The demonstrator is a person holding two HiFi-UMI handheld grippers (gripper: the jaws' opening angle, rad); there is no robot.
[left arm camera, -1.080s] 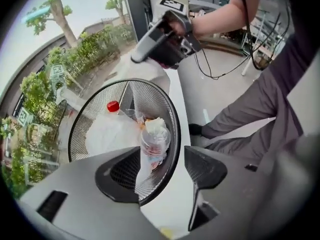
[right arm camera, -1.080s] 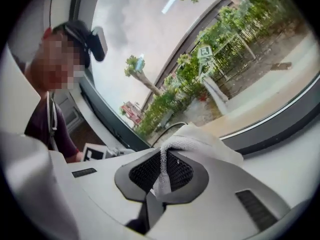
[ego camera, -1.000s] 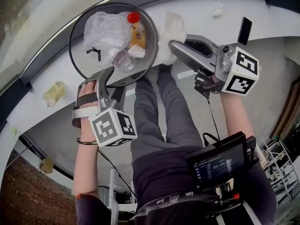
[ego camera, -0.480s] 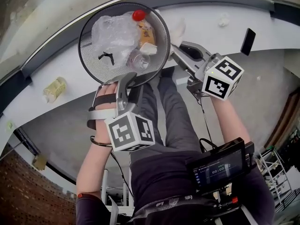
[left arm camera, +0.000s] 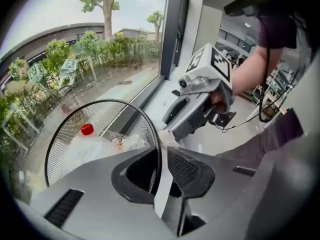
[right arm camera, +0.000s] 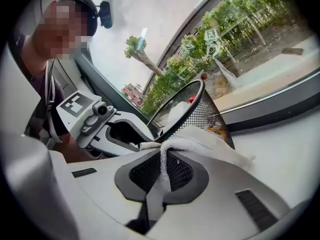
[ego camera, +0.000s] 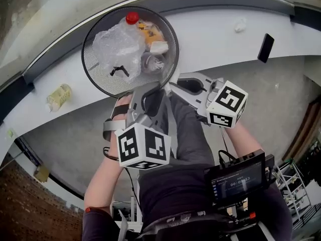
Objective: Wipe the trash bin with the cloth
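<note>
Left claw [left arm camera: 159, 160] closing, trash bin [left arm camera: 64, 145] near rim between jaws. Bin upright on table [ego camera: 225, 39]. Right claw [right arm camera: 162, 170] clamped on cloth [right arm camera: 205, 140]. Cloth bunched against bin's outer mesh wall, just right of left claw, apparently touching.

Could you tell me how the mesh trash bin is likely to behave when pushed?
The trash bin is thin wire mesh holding only light litter, so it is probably light and apt to slide or tip. Its mesh wall may flex slightly under the cloth.
</note>
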